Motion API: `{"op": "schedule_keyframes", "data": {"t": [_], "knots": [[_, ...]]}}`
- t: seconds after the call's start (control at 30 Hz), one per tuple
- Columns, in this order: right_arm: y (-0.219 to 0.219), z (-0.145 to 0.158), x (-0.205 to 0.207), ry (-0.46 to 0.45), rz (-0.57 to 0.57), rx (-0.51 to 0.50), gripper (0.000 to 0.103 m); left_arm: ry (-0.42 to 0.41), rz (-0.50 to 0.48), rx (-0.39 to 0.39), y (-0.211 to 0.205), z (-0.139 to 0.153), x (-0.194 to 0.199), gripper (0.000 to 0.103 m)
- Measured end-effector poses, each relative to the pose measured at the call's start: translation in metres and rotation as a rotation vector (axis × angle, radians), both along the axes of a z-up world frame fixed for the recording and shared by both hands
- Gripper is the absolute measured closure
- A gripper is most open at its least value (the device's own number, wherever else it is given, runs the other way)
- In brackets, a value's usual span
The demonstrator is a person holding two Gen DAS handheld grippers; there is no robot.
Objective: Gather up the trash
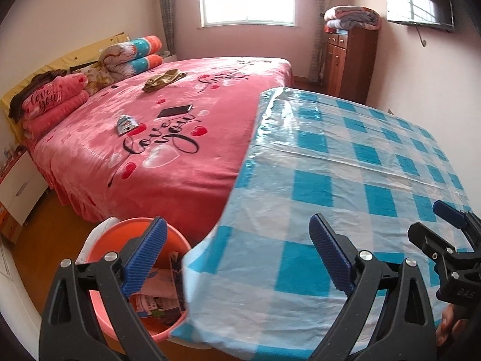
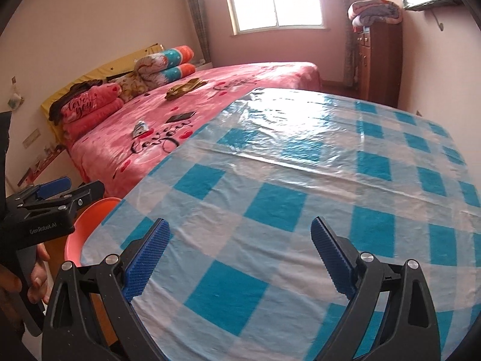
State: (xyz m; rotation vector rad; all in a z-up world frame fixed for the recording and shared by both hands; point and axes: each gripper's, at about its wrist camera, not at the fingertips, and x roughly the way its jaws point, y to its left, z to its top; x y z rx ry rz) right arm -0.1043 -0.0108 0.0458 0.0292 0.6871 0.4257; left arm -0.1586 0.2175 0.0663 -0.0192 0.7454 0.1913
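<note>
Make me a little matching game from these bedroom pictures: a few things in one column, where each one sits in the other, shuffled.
Things:
1. phone
2. folded blanket
3. orange bin
4. rolled quilt

Places:
A. on top of the wooden cabinet
B. at the head of the bed
C. on the floor beside the checked table
D. lying flat in the middle of the pink bedspread

Pairs: 1-D, 2-A, 3-C, 4-B
</note>
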Motion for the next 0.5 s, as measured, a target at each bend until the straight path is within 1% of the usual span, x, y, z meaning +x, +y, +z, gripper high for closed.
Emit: {"op": "schedule_keyframes", "data": {"t": [0.23,0.5], "knots": [[-0.022,0.0,0.0,-0.029,-0.046,0.0,0.009,0.016,-0.045,0.011,-0.032,-0.002,0.01,0.007],[-0.055,0.0,0.006,-0.051,-0.126,0.0,0.009,0.021,-0.096,0.027,-0.068,-0.003,0.026,0.007]]}}
